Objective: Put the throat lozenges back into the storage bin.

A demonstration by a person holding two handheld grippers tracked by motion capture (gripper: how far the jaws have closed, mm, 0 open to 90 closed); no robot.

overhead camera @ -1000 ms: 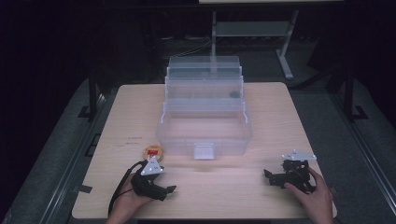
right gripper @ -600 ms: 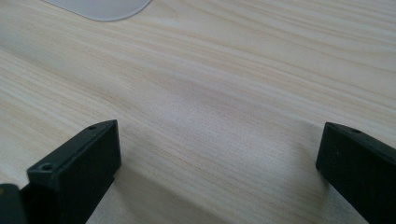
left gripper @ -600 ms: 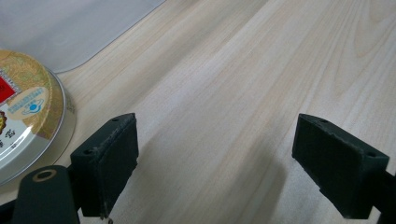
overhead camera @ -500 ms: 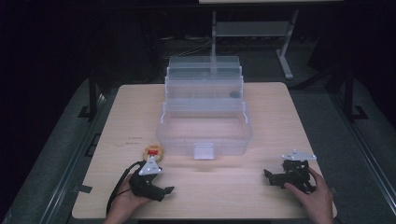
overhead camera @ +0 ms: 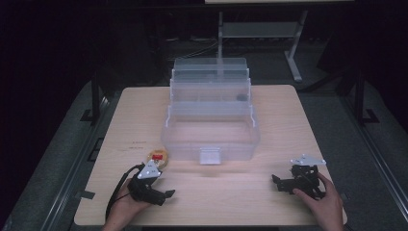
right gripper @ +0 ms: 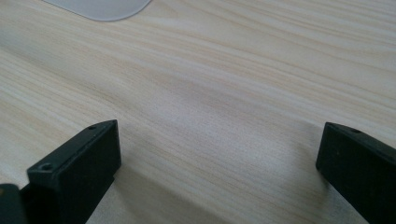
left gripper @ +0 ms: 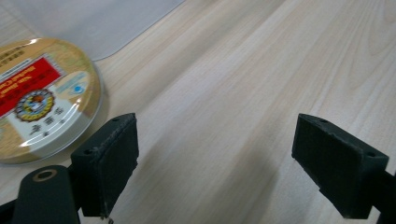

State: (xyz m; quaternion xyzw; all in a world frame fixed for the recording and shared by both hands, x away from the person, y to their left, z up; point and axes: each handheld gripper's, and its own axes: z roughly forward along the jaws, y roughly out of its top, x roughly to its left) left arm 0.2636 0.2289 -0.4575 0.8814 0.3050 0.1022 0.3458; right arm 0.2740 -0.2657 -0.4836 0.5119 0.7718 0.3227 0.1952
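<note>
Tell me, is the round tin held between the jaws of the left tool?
No, the round tin lies flat on the table, outside and beside the open jaws of the left tool, which hold nothing.

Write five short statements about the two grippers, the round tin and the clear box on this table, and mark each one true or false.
1. The left gripper has its jaws open with nothing between them. True.
2. The round tin is clamped in the left gripper. False: it lies on the table beside one jaw, outside the gap.
3. The clear tiered box stands open in the middle of the table. True.
4. The right gripper is shut. False: its jaws stand wide apart over bare wood.
5. The tin lies inside the box. False: it lies on the table by the box's front left corner.
</note>
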